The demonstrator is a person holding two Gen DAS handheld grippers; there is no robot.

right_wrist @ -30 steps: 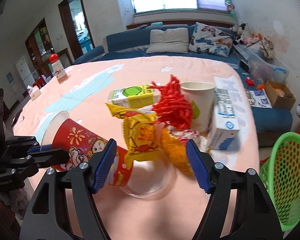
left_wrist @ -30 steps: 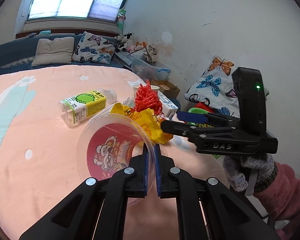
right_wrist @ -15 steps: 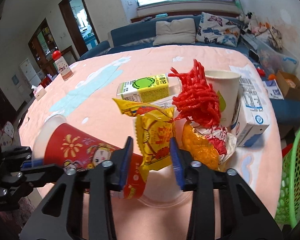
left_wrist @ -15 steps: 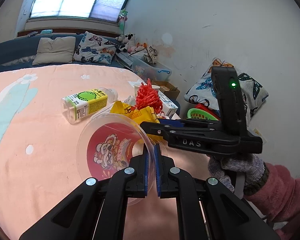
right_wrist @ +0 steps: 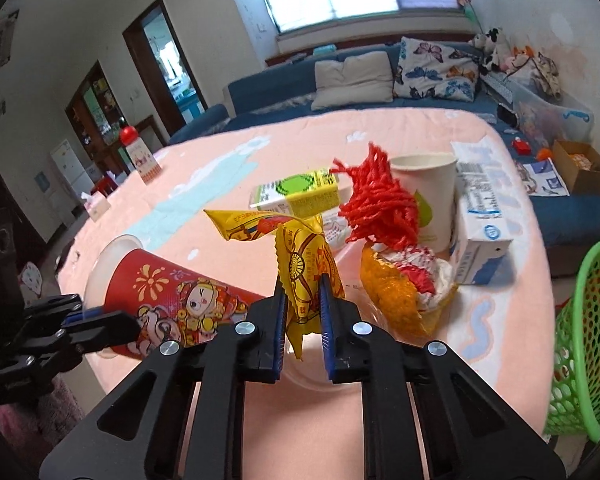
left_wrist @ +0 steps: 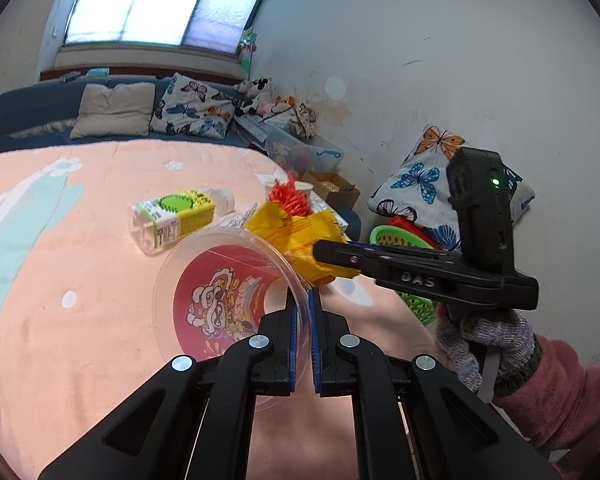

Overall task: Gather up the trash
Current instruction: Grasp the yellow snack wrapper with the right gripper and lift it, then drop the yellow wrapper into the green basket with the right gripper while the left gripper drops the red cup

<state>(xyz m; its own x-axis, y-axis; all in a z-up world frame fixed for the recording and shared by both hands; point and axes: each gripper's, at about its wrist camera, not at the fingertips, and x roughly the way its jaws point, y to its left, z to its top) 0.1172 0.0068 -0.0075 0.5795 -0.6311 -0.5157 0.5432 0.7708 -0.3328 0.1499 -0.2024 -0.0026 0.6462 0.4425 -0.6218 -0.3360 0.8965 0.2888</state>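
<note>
A yellow snack wrapper (right_wrist: 304, 260) stands between the blue pads of my right gripper (right_wrist: 303, 292); the jaws are closing and press on it. In the left wrist view the same wrapper (left_wrist: 300, 232) sits at the tip of the right gripper (left_wrist: 328, 254), just behind the cup's rim. My left gripper (left_wrist: 303, 300) is shut on the rim of a red printed cup (left_wrist: 216, 300), held tilted over the table. From the right wrist view, the red cup (right_wrist: 172, 292) lies on its side with the left gripper (right_wrist: 128, 322) at its rim.
On the peach tablecloth (right_wrist: 500, 320) behind the wrapper lie a yellow-green bottle (right_wrist: 296, 196), a red yarn bundle (right_wrist: 380, 208), a white paper cup (right_wrist: 428, 192), a milk carton (right_wrist: 480, 232) and an orange wrapper (right_wrist: 396, 292). A green mesh basket (right_wrist: 588, 320) stands off the table's right edge.
The right gripper's jaws came together from wide open onto the yellow wrapper. The left gripper kept its hold on the red cup and stayed nearly still.
</note>
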